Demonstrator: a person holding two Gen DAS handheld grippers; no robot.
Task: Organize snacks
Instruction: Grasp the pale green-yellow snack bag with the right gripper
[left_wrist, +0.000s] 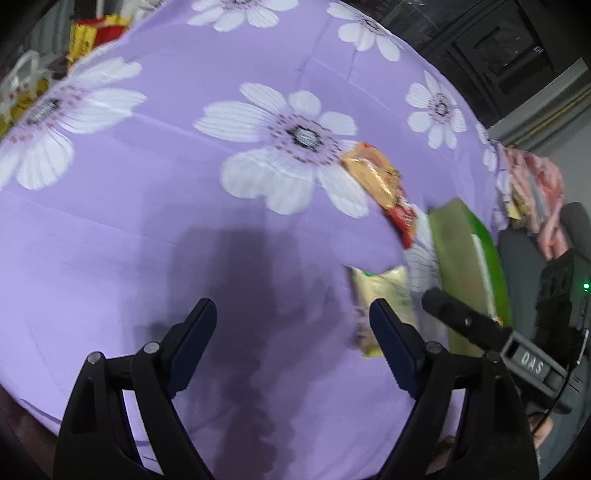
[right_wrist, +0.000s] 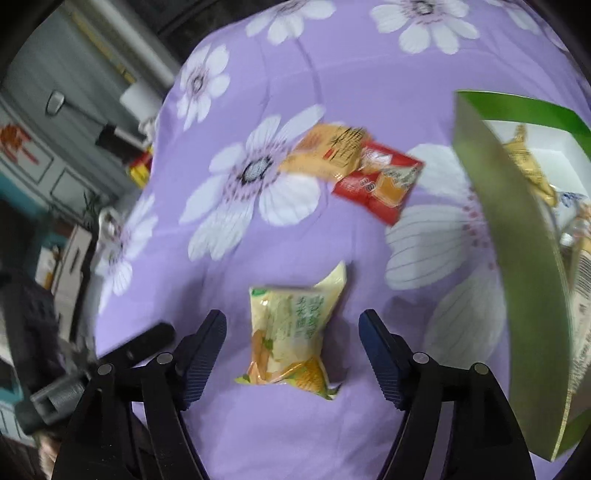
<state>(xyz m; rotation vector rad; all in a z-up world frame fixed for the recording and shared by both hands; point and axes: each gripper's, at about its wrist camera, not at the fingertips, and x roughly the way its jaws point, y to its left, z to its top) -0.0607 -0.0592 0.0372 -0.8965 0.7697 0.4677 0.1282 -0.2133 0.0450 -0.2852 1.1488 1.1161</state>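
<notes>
A pale yellow-green snack packet (right_wrist: 291, 332) lies flat on the purple flowered cloth (right_wrist: 332, 74). It sits between the fingers of my right gripper (right_wrist: 292, 319), which is open with its pads clear of the wrapper. Further off, an orange packet (right_wrist: 328, 151) overlaps a red packet (right_wrist: 380, 184). A green box (right_wrist: 517, 240) stands at the right with several packets inside (right_wrist: 528, 162). My left gripper (left_wrist: 291, 310) hangs open over bare cloth, with nothing between its fingers. To its right are the yellow-green packet (left_wrist: 384, 295), the orange packet (left_wrist: 373, 173) and the green box (left_wrist: 461, 258).
Red and yellow packages (left_wrist: 92, 33) lie at the cloth's far left edge, and a pink bundle (left_wrist: 543, 192) at its right edge. The cloth drops off at the table's left side (right_wrist: 122, 236), with cabinets and clutter beyond.
</notes>
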